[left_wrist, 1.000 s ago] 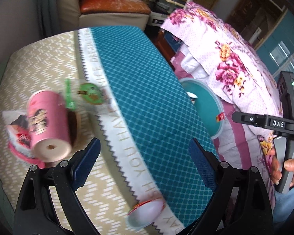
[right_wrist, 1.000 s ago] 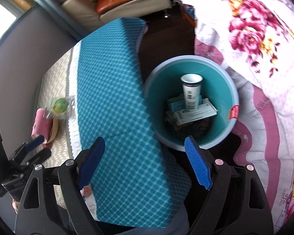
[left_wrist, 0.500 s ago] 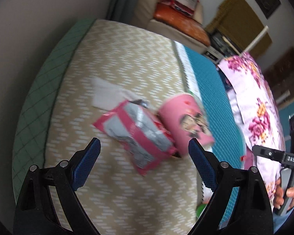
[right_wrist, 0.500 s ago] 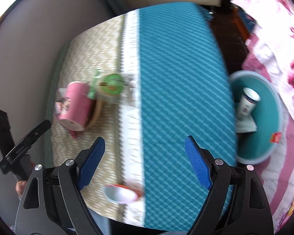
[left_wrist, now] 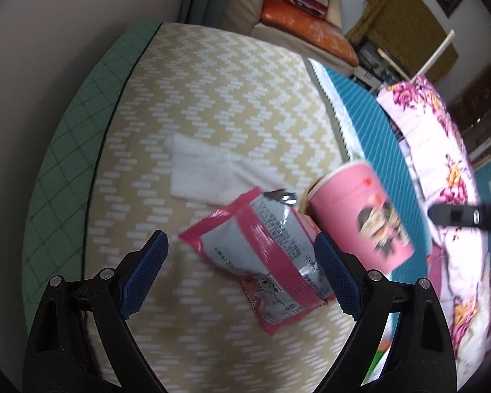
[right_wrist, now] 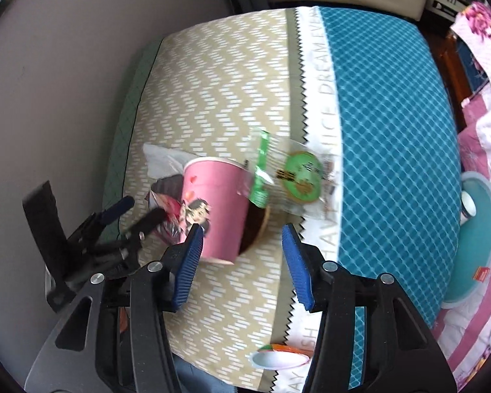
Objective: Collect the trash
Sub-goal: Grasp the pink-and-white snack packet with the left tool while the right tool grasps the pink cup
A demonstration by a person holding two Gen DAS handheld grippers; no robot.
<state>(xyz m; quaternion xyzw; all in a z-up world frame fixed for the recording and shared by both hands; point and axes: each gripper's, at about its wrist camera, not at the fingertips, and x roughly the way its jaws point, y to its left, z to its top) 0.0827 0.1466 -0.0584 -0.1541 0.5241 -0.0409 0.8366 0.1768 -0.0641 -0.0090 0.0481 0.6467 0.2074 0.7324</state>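
left wrist view: the left hand-held gripper (left_wrist: 240,275) is wide and holds nothing. it hangs over the table (left_wrist: 212,75), with a pink and silver snack bag (left_wrist: 262,262) lying flat between its two blue fingers (left_wrist: 147,271). no finger seems to touch the bag. a pink paper cup (left_wrist: 360,216) lies on its side, touching the bag's right edge. a white tissue (left_wrist: 209,173) lies flat just past the bag, partly under it. all three are trash that is not picked up yet. i think the snack bag is the next one to go.

right wrist view: the right hand-held gripper (right_wrist: 242,262) is also wide and holds nothing. it points at the same pink paper cup, which lies just ahead of its left finger. a clear wrapper with a green sticker (right_wrist: 298,180) lies next to the cup's open end. a small white and orange tub (right_wrist: 280,357) sits at the near edge of the table. the teal trash bin (right_wrist: 474,245) stands on the floor to the right, well apart from the table. it has a white cup (right_wrist: 467,206) inside, so some trash is already in. about five pieces are still out on the table, so most of the job is left.
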